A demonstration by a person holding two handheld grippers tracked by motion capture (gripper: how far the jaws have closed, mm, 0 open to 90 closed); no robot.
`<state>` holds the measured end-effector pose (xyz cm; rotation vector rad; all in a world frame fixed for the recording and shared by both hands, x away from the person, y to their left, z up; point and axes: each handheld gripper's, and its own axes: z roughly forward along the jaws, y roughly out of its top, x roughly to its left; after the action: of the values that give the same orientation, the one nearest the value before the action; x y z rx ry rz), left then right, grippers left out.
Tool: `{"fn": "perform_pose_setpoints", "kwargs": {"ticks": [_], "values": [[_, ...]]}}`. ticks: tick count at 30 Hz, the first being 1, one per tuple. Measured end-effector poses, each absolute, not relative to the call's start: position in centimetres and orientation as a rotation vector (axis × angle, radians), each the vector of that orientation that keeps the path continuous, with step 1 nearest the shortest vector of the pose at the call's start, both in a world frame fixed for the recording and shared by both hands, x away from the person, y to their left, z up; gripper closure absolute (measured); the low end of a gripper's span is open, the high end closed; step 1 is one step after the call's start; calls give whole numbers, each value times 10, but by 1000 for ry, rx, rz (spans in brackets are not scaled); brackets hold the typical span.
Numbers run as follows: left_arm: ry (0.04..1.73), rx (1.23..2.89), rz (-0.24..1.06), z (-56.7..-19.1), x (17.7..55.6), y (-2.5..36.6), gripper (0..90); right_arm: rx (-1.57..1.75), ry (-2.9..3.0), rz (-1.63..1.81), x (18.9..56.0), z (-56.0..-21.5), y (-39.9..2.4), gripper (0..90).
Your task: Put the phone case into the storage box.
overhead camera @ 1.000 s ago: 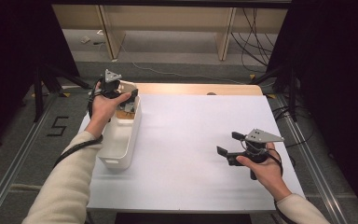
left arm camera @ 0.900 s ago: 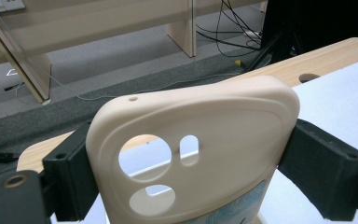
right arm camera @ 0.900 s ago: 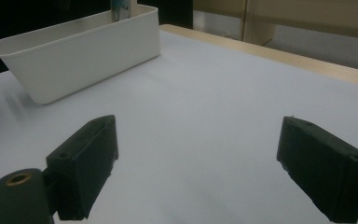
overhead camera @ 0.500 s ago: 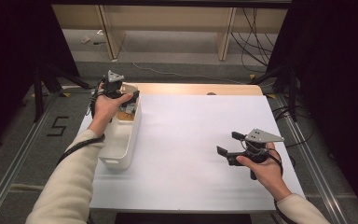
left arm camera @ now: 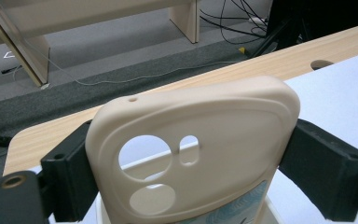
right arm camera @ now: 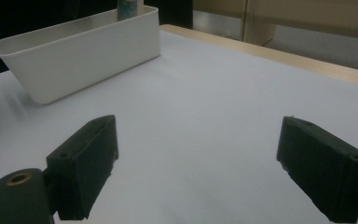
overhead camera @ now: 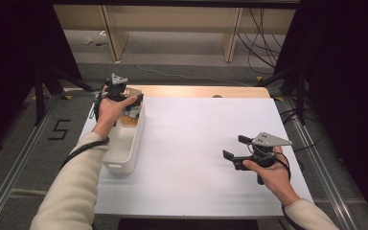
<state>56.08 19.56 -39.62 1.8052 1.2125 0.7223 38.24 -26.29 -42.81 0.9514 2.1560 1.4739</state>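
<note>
Left tongs (left arm camera: 186, 186) pinch one beige phone case (left arm camera: 196, 154) over one white bin (overhead camera: 127, 139); right tongs (right arm camera: 200, 168) spread.

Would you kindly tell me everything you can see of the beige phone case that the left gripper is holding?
The phone case is beige, matte and rubbery-looking, with rounded corners, round camera cut-outs, a small oval opening and a tiny pinhole near its top edge. It stands roughly upright, clamped at its sides between the left gripper's black jaws, above the far end of the white bin. A printed blue-patterned card shows at its lower edge.

Left gripper (overhead camera: 124, 103) fingers clamped, right gripper (overhead camera: 236, 149) fingers spread
</note>
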Motion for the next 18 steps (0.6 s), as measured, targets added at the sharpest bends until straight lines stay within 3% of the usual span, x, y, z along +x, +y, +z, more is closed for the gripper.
{"fn": "perform_pose_setpoints", "kwargs": {"ticks": [18], "values": [[1236,1808,715,-400,567,195,113,948,2153,1476,383,-428,-263,133]]}}
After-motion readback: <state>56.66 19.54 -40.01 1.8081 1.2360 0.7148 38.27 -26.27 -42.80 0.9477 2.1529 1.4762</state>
